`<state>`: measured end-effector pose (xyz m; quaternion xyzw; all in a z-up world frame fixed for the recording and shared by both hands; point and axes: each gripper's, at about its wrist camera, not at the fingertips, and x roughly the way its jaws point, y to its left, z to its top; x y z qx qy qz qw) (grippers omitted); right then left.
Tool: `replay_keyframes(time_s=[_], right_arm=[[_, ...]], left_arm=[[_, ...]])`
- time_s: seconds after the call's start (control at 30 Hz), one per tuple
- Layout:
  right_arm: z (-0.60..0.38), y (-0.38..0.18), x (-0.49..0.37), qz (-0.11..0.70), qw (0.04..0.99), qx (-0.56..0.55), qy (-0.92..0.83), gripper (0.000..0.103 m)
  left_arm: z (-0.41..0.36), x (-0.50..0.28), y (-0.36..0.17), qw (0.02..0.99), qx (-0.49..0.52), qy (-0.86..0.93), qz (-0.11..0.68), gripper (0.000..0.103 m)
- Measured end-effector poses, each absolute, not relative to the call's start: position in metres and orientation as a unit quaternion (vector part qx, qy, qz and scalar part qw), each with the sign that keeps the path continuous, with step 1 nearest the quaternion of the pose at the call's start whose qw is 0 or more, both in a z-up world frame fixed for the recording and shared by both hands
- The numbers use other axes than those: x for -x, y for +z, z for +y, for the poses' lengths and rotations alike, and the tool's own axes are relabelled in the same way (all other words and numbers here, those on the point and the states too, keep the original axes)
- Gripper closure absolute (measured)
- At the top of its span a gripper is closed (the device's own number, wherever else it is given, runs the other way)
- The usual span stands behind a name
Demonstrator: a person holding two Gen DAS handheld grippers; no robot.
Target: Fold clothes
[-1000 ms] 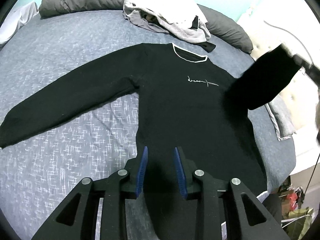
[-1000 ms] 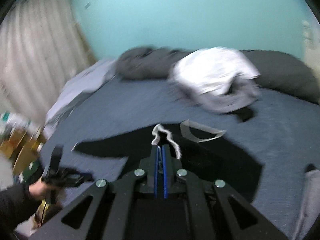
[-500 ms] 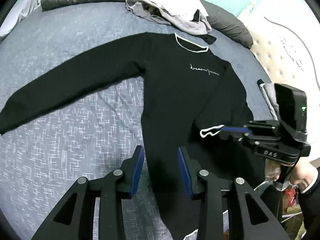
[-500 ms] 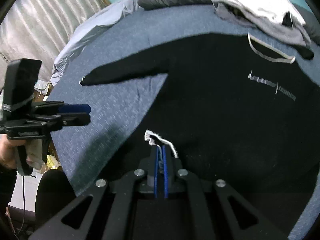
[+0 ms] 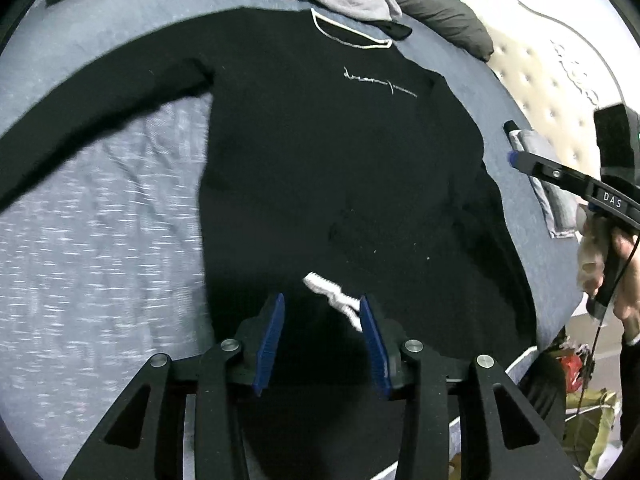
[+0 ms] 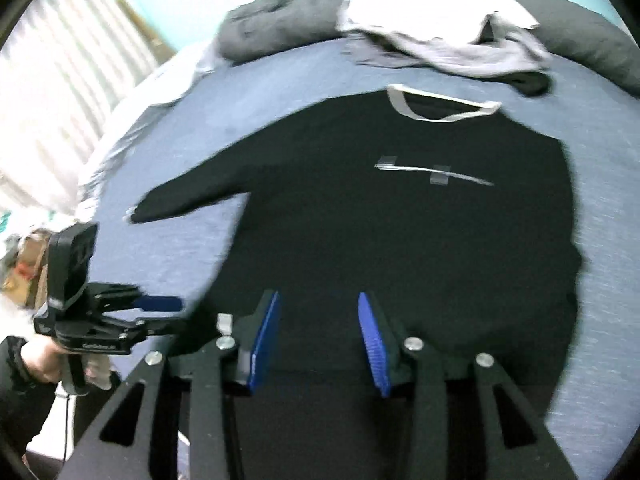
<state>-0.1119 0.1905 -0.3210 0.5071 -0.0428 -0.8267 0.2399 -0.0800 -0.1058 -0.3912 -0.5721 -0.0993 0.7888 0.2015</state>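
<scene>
Black sweater (image 5: pixel 320 152), flat on bed (image 5: pixel 100 240): right claw (image 6: pixel 318 336), clamped on the cuff (image 5: pixel 336 300) a moment ago, now opening empty, sleeve folded across lower centre; left claw (image 5: pixel 322 340) opening above it, empty.

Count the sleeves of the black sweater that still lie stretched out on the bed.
1. The far sleeve lies stretched out across the blue bedsheet. The other sleeve is folded over the sweater's body, its white cuff near the hem.
</scene>
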Motion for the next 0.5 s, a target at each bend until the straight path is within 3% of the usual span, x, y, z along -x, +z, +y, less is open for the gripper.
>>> replay_keyframes(time_s=[0.2, 0.27, 0.37, 0.5], right_arm=[[0.275, -0.336, 0.108, -0.068, 0.166, -0.509, -0.842, 0.061], [0.306, -0.34, 0.108, -0.085, 0.138, -0.504, -0.848, 0.061], [0.351, -0.346, 0.11, -0.107, 0.092, -0.497, -0.856, 0.061], [0.381, -0.357, 0.117, -0.095, 0.058, -0.506, -0.855, 0.061]], left_arm=[[-0.097, 0.092, -0.415, 0.187, 0.571, 0.79, -0.12, 0.062], [-0.094, 0.091, -0.419, 0.192, 0.567, 0.793, -0.114, 0.08], [-0.09, 0.089, -0.419, 0.195, 0.56, 0.799, -0.098, 0.099], [-0.091, 0.085, -0.41, 0.199, 0.546, 0.809, -0.085, 0.099]])
